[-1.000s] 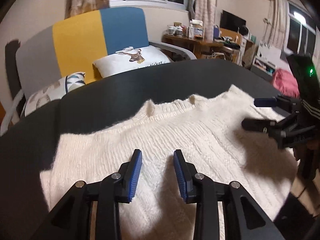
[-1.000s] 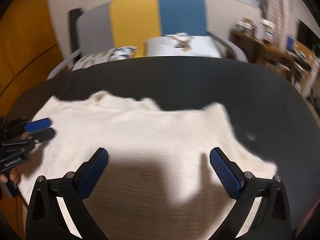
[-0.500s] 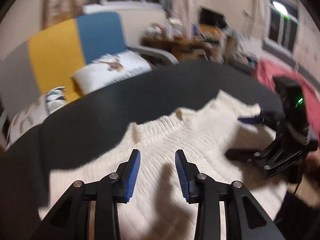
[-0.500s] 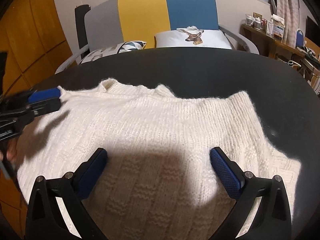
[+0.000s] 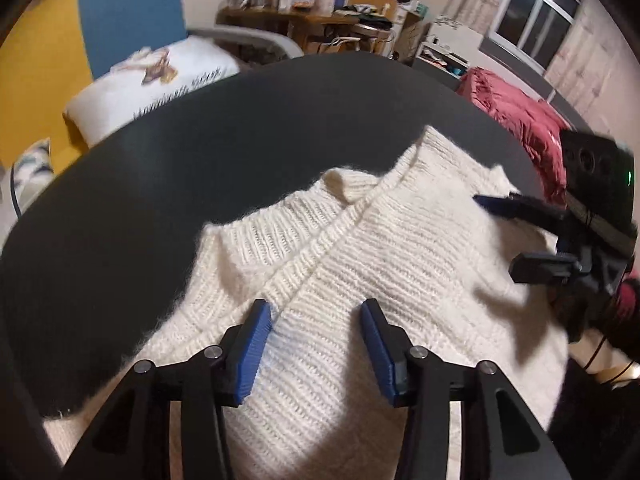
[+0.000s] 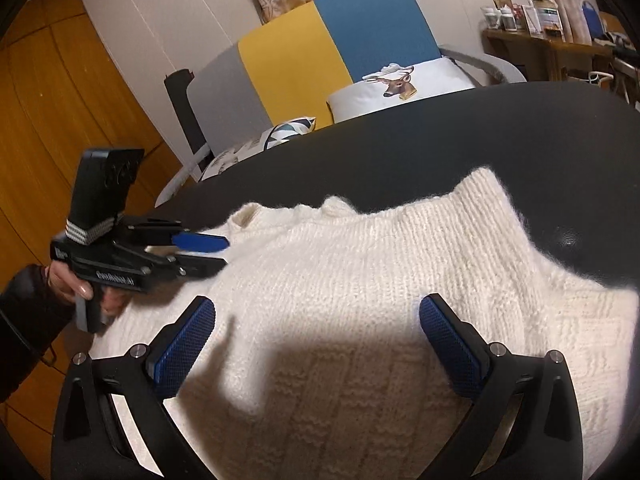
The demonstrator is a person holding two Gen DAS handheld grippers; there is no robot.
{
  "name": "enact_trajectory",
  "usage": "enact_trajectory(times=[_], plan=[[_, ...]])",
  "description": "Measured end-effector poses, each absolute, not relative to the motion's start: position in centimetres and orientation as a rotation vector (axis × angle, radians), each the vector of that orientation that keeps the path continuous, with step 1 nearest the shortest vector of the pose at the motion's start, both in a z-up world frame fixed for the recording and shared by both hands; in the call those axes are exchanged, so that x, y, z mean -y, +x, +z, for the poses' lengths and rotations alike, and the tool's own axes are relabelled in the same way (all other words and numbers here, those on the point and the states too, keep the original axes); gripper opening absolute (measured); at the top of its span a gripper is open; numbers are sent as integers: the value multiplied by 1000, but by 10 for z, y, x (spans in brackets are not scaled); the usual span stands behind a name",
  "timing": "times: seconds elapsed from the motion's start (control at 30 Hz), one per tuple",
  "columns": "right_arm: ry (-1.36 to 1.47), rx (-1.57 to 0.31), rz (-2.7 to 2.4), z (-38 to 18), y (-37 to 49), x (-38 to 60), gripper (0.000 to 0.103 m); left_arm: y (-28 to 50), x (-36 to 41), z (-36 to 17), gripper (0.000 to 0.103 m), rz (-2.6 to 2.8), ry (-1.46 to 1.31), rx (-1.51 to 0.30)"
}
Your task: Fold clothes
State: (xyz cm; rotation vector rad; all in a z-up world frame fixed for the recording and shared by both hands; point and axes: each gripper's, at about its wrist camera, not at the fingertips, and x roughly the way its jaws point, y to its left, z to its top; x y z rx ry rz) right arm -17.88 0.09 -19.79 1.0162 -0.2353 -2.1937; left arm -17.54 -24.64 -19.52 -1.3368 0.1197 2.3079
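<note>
The sweater (image 5: 380, 280) is lying on the dark table (image 5: 140, 200). You're hovering both tongs over it, the left (image 5: 316, 322) part open, the right (image 6: 316, 320) wide, both empty. Grab an edge, not mid-panel.

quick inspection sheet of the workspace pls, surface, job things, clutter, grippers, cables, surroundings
surface: dark round table, mostly bare beyond the garment.
job's things: cream knit sweater spread flat, ribbed collar at the far edge.
clutter: nothing seen on the table.
grippers: left gripper open above the collar area; right gripper open wide over the body; neither grips fabric.
cables: thin dark cable near the right gripper.
surroundings: yellow-blue chair, deer pillow, cluttered wooden desk, red bedding.
</note>
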Motion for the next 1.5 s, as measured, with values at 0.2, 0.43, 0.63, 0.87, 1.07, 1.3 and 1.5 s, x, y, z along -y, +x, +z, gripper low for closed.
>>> enact_trajectory(times=[0.2,0.43,0.63,0.87,1.07,1.3,1.5], plan=[[1072,8,-2267,-192,-171,24,103,-160,239,-187,7,2436,-1250,-134],[1020,-192,-2312,-169,-167,46,103,-173,249,-192,7,2571,-1244,12],[1143,-194,-2310,-200,-178,44,103,-178,251,-201,10,2583,-1281,52],[1088,-99,-2224,-179,-177,53,103,-174,268,-204,16,2569,-1266,297],[1148,-276,-2112,-201,-198,97,103,-168,272,-207,16,2579,-1260,390],[1215,-259,-2179,-202,-211,97,103,-157,262,-198,22,2665,-1288,329],[1215,-353,-2328,-184,-207,82,103,-142,232,-165,24,2615,-1119,269]])
